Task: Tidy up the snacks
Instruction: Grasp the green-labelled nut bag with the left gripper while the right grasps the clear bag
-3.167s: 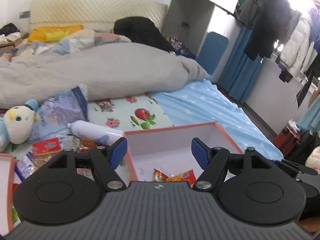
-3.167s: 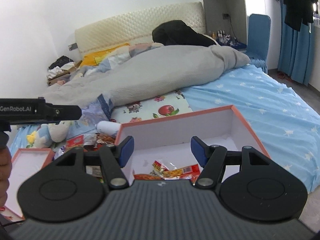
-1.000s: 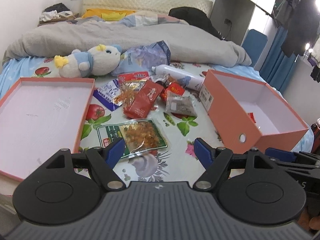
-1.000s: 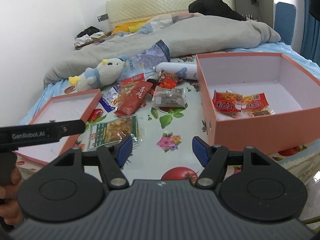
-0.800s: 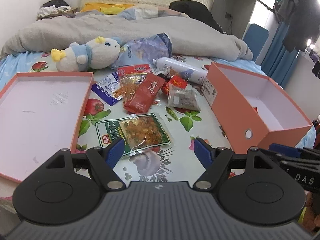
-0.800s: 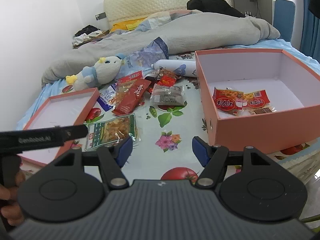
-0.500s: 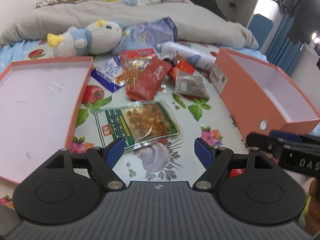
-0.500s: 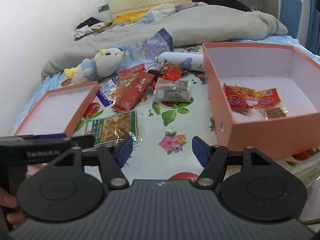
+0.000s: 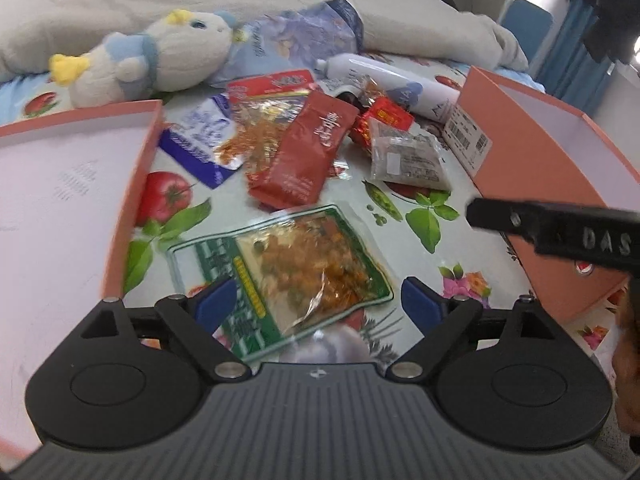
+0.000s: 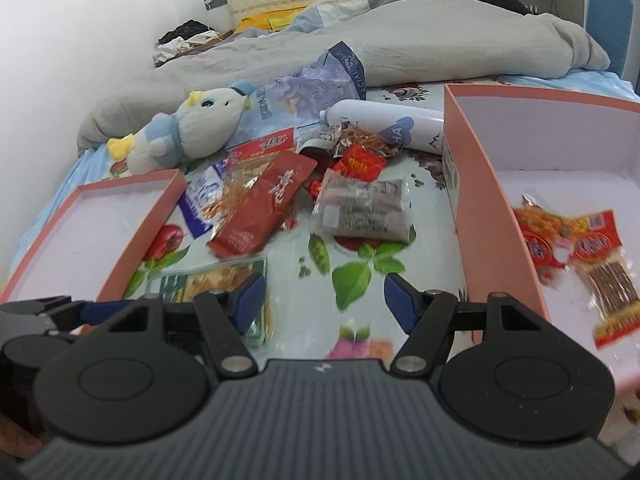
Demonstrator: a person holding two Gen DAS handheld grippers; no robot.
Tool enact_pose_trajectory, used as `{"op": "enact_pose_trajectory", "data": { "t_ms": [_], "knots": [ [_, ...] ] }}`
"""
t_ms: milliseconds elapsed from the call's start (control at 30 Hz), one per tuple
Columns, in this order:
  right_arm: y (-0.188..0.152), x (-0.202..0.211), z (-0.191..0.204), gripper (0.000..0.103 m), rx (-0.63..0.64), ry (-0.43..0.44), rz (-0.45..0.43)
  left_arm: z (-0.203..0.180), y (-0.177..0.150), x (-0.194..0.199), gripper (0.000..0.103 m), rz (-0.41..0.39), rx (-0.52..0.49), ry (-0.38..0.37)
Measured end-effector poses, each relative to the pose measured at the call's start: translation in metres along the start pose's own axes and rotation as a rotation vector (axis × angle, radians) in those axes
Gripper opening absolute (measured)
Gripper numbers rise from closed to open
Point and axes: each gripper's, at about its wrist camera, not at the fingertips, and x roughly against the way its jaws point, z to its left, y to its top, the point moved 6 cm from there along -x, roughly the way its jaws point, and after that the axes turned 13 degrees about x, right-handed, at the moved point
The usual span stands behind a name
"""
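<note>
Snack packets lie on the flowered cloth between an orange box lid (image 9: 60, 184) and an open orange box (image 10: 472, 184). My left gripper (image 9: 316, 306) is open, its jaws straddling a green packet of orange snacks (image 9: 288, 268), not touching it. A dark red packet (image 9: 308, 152) and a grey packet (image 9: 408, 156) lie beyond. My right gripper (image 10: 324, 296) is open and empty above the cloth beside the box, which holds red snack packets (image 10: 576, 248). The green packet (image 10: 216, 280) shows at its left, and the right gripper's body (image 9: 560, 232) crosses the left wrist view.
A plush duck (image 10: 188, 128), a white bottle (image 10: 384, 120) and a blue-grey bag (image 10: 312, 84) lie behind the snacks. A grey duvet (image 10: 400, 44) covers the bed beyond. More small red packets (image 10: 360, 164) sit near the bottle.
Both grippers have moved down and forward toward the snacks. The left gripper has closed in over the green packet. Both stay open.
</note>
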Motion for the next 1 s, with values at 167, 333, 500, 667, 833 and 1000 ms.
{"op": "enact_pose_trajectory", "data": {
  "t_ms": [167,333,500,667,833,1000],
  "knots": [
    [0.013,-0.026,-0.010,0.068,-0.010,-0.001,0.001,-0.003,0.010,-0.023,0.096,0.008,-0.052,-0.031],
    [0.026,-0.050,-0.019,0.068,-0.038,-0.014,-0.003,0.001,0.016,-0.045,0.096,0.041,-0.074,0.001],
    [0.040,-0.076,-0.025,0.068,-0.060,-0.024,0.004,0.010,0.019,-0.060,0.100,0.069,-0.052,0.029],
    [0.043,-0.098,-0.033,0.081,-0.045,-0.069,0.025,0.009,0.018,-0.066,0.102,0.065,-0.055,0.043],
    [0.041,-0.117,-0.037,0.084,-0.009,-0.087,0.064,0.008,0.019,-0.068,0.102,0.082,-0.052,0.058],
    [0.037,-0.133,-0.038,0.085,-0.001,-0.097,0.084,0.006,0.018,-0.068,0.101,0.084,-0.062,0.061]
  ]
}}
